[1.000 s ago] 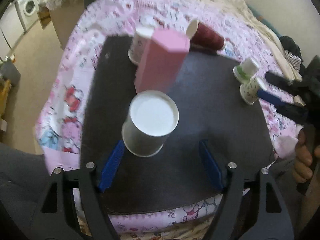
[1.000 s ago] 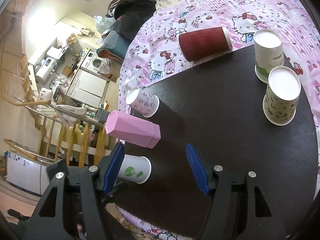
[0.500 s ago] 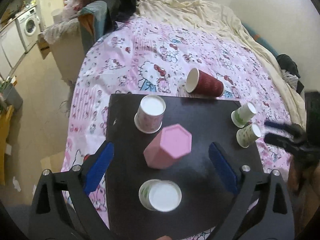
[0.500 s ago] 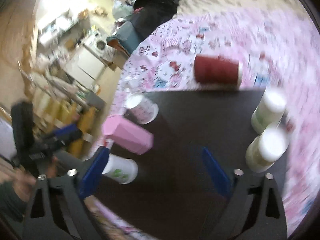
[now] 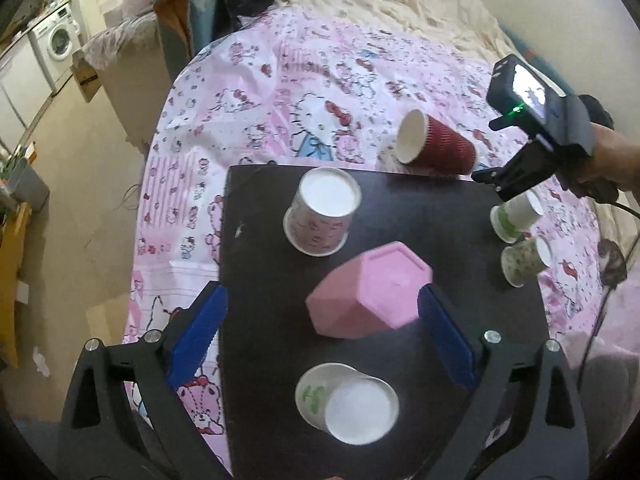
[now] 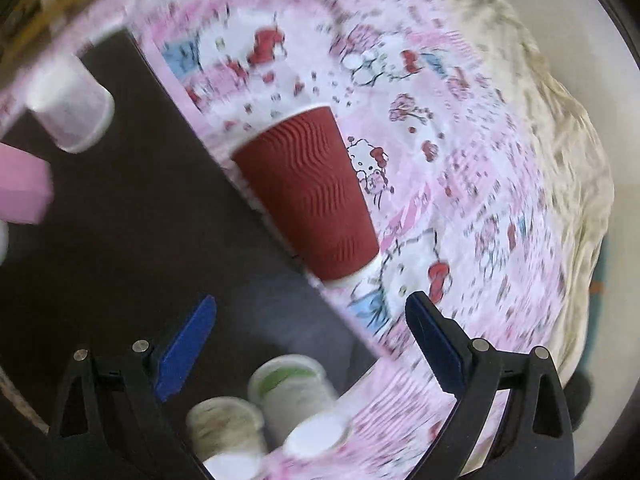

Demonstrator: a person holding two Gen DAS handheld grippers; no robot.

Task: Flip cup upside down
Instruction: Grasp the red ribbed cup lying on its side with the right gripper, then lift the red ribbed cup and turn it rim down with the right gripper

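Note:
A red ribbed cup (image 5: 436,144) (image 6: 308,196) lies on its side on the pink bedsheet, just past the far edge of the black board (image 5: 420,220). My right gripper (image 6: 310,344) hangs open just short of the cup's base, with nothing between its fingers; from the left wrist view it (image 5: 490,178) hovers beside the red cup. My left gripper (image 5: 320,332) is open above the board. A pink hexagonal cup (image 5: 372,292) shows bottom up between its fingers, untouched. A white leaf-print cup (image 5: 348,400) stands bottom up below it.
A cartoon-print cup (image 5: 320,216) (image 6: 68,108) and two small green-print cups (image 5: 516,216) (image 6: 296,396) stand bottom up on the board. The board lies on a bed with a pink sheet (image 5: 280,92). A person's hand (image 5: 612,160) holds the right gripper. Floor and a washing machine lie left.
My left gripper has drawn back and up from the white leaf-print cup, with its jaws wider. The right gripper has swung across the board and rolled round to the red cup, its jaws wider too.

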